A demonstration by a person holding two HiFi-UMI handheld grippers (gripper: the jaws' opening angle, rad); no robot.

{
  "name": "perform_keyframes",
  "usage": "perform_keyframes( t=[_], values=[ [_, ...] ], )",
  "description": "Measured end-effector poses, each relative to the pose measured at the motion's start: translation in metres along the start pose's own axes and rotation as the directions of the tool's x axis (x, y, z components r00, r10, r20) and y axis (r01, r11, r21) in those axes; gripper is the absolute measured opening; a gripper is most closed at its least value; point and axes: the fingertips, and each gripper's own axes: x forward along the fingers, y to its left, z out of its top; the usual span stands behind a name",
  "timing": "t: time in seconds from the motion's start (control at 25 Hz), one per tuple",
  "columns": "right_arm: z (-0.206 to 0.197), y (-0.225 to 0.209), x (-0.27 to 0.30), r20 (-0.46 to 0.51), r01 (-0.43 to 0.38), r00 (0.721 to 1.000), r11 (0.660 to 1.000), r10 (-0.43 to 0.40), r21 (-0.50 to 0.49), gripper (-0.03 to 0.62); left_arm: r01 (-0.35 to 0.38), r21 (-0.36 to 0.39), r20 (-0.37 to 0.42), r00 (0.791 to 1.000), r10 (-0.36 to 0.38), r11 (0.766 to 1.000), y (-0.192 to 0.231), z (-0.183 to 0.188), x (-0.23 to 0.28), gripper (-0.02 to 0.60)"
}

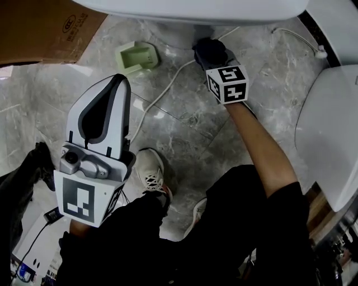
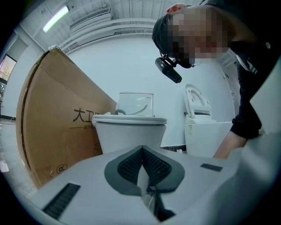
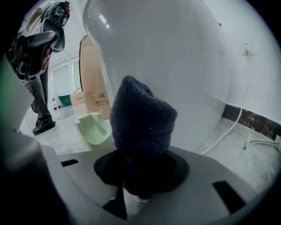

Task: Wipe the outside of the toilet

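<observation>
The white toilet (image 1: 190, 8) fills the top of the head view, its base (image 1: 179, 36) meeting the floor. My right gripper (image 1: 208, 49) reaches down to that base, shut on a dark blue knitted cloth (image 3: 141, 116). In the right gripper view the cloth sits against the toilet's curved white side (image 3: 175, 66). My left gripper (image 1: 117, 84) hangs shut and holds nothing, away from the toilet at the left. In the left gripper view its jaws (image 2: 142, 165) point at another toilet (image 2: 129, 132) across the room.
A pale green plastic tray (image 1: 137, 57) lies on the grey marble floor beside the base. A white cable (image 1: 162, 95) trails across the floor. Brown cardboard (image 1: 45, 28) lies at the top left. A second white toilet (image 1: 330, 134) stands at the right. My shoes (image 1: 150, 170) are below.
</observation>
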Motion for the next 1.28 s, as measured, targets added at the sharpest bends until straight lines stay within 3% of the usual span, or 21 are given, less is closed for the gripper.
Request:
perform_keyframes(
  t=[0.56, 0.68, 0.8, 0.92, 1.04, 1.28],
  values=[
    [-0.029, -0.005, 0.017, -0.149, -0.006, 0.989, 1.0, 0.004, -0.015, 0.117, 0.008, -0.005, 0.005, 1.0, -0.008, 1.0, -0.005, 0.0, 0.001, 0.01],
    [-0.027, -0.001, 0.01, -0.151, -0.025, 0.988, 0.999, 0.028, 0.023, 0.118, 0.01, -0.002, 0.013, 1.0, -0.01, 1.0, -0.01, 0.004, -0.002, 0.009],
    [-0.021, 0.01, -0.004, -0.142, -0.049, 0.989, 0.999, 0.048, -0.005, 0.12, 0.014, -0.004, 0.026, 1.0, -0.014, 1.0, -0.015, 0.011, -0.004, 0.011],
    [-0.002, 0.025, -0.028, -0.108, -0.069, 0.992, 0.998, 0.068, -0.004, 0.12, 0.0, -0.007, 0.034, 0.999, 0.0, 1.0, -0.017, 0.014, -0.011, 0.009],
    [0.037, 0.044, -0.062, -0.014, -0.115, 0.993, 0.993, 0.115, 0.005, 0.12, -0.001, -0.005, 0.049, 0.999, 0.002, 1.0, -0.025, 0.02, -0.017, 0.01],
    [0.115, 0.085, -0.117, 0.117, -0.229, 0.966, 0.973, 0.231, -0.024, 0.121, -0.028, -0.008, 0.086, 0.996, 0.029, 1.0, -0.029, 0.033, -0.03, 0.01]
  ],
)
